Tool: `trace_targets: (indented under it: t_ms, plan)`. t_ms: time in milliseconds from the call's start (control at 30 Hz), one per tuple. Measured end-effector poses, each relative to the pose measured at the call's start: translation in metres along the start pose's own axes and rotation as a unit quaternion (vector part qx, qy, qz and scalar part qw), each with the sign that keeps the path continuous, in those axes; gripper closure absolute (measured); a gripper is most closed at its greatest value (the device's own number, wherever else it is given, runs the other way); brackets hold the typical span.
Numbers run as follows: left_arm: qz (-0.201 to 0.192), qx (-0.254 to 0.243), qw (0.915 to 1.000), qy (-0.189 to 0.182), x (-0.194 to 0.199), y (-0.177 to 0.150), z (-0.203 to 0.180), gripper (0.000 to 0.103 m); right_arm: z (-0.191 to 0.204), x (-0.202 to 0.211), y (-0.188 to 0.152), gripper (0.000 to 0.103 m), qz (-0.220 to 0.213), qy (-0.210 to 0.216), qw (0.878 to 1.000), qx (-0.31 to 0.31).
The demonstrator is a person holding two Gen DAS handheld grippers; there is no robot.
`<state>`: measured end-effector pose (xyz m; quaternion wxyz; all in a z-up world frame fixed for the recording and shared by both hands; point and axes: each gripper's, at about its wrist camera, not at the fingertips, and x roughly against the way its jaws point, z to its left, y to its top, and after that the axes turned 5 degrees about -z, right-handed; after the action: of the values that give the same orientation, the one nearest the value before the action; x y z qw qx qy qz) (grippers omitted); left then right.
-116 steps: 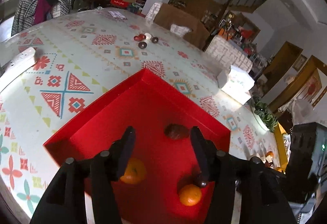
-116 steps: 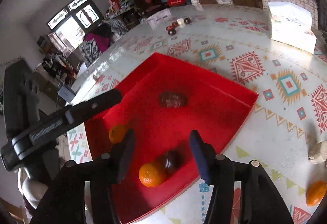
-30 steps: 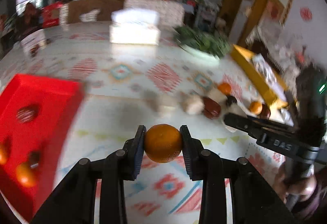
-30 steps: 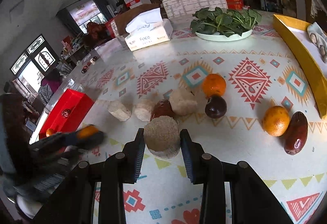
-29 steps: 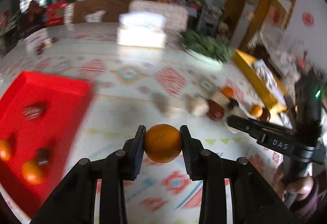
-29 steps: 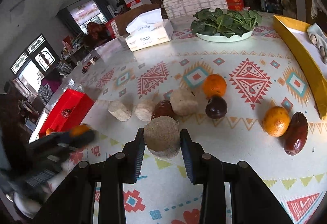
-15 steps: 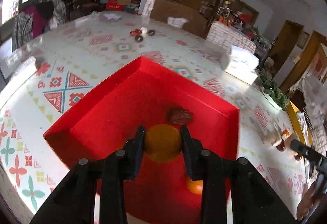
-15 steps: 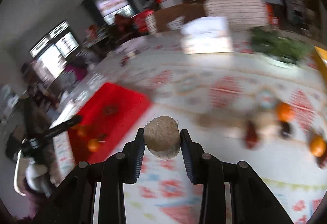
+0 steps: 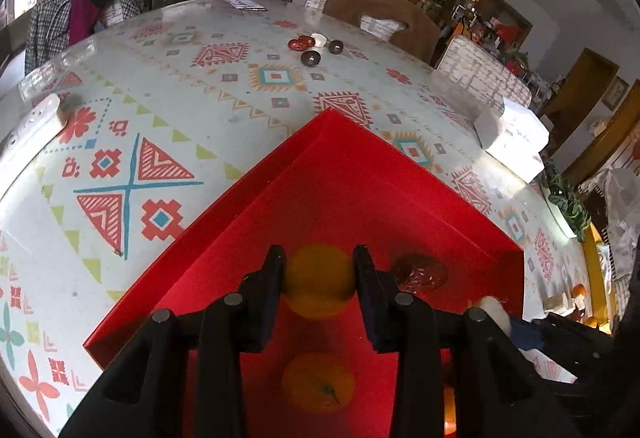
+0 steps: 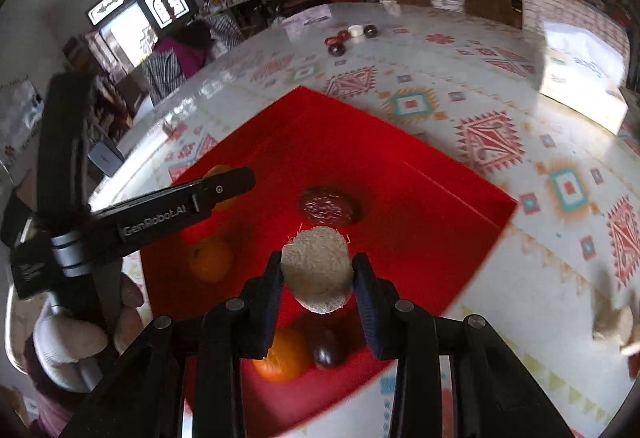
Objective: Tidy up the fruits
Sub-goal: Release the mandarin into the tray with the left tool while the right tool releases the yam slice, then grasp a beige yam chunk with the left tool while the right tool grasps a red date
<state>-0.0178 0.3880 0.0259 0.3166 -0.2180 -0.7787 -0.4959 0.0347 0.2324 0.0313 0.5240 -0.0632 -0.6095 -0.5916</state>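
The left hand-held gripper (image 9: 319, 280) pinches an orange (image 9: 319, 278) directly above the red tray (image 9: 340, 198). The right hand-held gripper (image 10: 317, 278) pinches a rough tan fruit (image 10: 317, 268) over the tray's near side.

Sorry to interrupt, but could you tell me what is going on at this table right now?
A person is sorting fruit into a red tray. The left gripper holds an orange above the tray, and the right gripper holds a rough beige fruit over it too. Two oranges and two dark fruits already lie inside.
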Motion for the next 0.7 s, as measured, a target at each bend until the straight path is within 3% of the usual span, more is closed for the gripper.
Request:
trace_targets:
  t_ms: [33, 167, 267, 400, 467, 600, 700]
  plan:
    - [-0.003, 0.007, 1.0000, -0.002, 0.003, 0.000, 0.002, 0.059, 0.001, -0.002, 0.000, 0.064, -0.001, -0.003, 1.000, 0.000]
    - [-0.022, 0.014, 0.9996, -0.006, 0.020, 0.000, 0.004, 0.048, 0.005, 0.008, 0.002, 0.044, -0.024, 0.002, 1.000, -0.001]
    - [-0.038, 0.023, 0.9989, -0.018, 0.044, -0.003, 0.001, 0.045, 0.004, 0.025, 0.002, 0.044, -0.041, -0.002, 0.999, -0.001]
    - [-0.077, 0.025, 0.9963, -0.030, 0.082, -0.014, -0.013, 0.024, -0.013, 0.070, -0.008, 0.040, -0.083, -0.005, 0.996, -0.028]
    - [-0.095, 0.011, 0.9946, -0.041, 0.099, -0.023, -0.027, 0.021, -0.024, 0.095, -0.018, 0.036, -0.106, -0.020, 0.994, -0.035]
    - [-0.103, -0.023, 0.9893, -0.101, 0.124, -0.043, -0.068, 0.021, -0.080, 0.161, -0.050, 0.033, -0.142, -0.046, 0.984, -0.102]
    - [-0.102, -0.039, 0.9834, -0.145, 0.139, -0.056, -0.095, 0.021, -0.134, 0.219, -0.084, 0.032, -0.157, -0.083, 0.968, -0.180]
